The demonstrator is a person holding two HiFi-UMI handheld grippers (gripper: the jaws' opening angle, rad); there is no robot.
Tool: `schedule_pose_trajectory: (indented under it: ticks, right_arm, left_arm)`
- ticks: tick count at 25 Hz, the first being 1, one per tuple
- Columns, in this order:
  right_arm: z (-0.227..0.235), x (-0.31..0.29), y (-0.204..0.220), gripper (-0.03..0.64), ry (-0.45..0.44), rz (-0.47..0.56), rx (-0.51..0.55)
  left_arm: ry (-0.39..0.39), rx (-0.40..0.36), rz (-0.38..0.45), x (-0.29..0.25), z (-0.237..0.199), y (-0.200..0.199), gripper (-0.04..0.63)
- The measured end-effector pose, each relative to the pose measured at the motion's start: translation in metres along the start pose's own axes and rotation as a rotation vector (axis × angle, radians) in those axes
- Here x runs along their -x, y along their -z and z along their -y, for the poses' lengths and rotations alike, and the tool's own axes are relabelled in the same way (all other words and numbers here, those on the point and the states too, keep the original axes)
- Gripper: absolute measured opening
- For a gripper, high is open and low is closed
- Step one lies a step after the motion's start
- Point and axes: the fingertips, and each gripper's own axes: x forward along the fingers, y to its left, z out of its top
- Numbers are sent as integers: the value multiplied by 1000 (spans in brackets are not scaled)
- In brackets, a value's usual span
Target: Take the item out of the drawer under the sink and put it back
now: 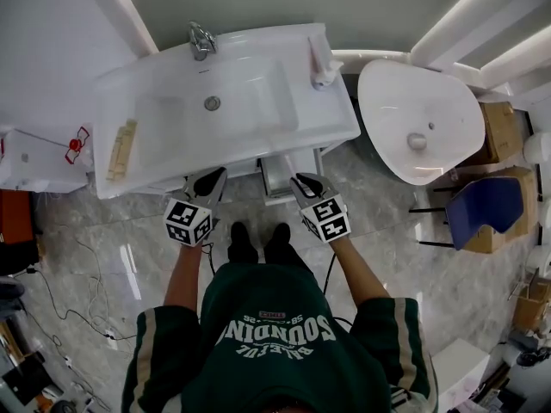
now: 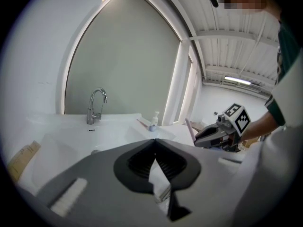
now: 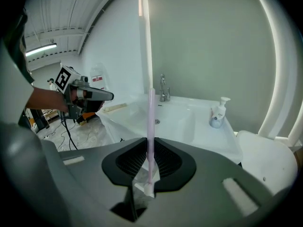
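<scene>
I stand at a white sink vanity (image 1: 336, 123). Below its front edge, a white drawer (image 1: 277, 177) looks pulled out between my two grippers. My right gripper (image 1: 303, 181) (image 3: 150, 143) is shut on a thin pink stick-like item (image 3: 150, 126), perhaps a toothbrush. The item stands upright between the jaws, its white end near the camera. The left gripper view shows that gripper (image 2: 220, 135) with the pink item (image 2: 190, 129) sticking up. My left gripper (image 1: 211, 179) (image 2: 155, 143) is shut with nothing in it, level with the sink's front edge.
A chrome faucet (image 1: 201, 40) and a soap bottle (image 1: 320, 67) stand on the sink top; a pale wooden item (image 1: 120, 149) lies at its left end. A white tub (image 1: 422, 119), a blue chair (image 1: 482, 209) and cardboard boxes (image 1: 504, 132) are to the right. Cables (image 1: 82, 265) cross the floor.
</scene>
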Motion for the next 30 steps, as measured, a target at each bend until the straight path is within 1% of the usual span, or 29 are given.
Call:
schedule_pose_trajectory:
  ticks: [6,12,18,23,26,30]
  right_arm:
    - [1,-7,45,52,-39,-73,-51]
    - [5,-24,90,52,-61,-176,-47]
    - [10,-51,123,52,-74,-261,13]
    - [23,-85,150,52,-87,-310,39]
    - [30,-104,164,52,-87,-363,52]
    - [40,-134,181,52,-91,-421,128]
  left_arm:
    - [1,34,-42,-13,12,24,49]
    - [-2,81,-79,-23,25,54,49]
    - [-26,124,-110,-22,31,82,49]
    - [-47,144,-121,-23,31,96,49]
    - [-60,159,-136,-23,30,106,49]
    - [-77,171,-151,-22,27,114,49]
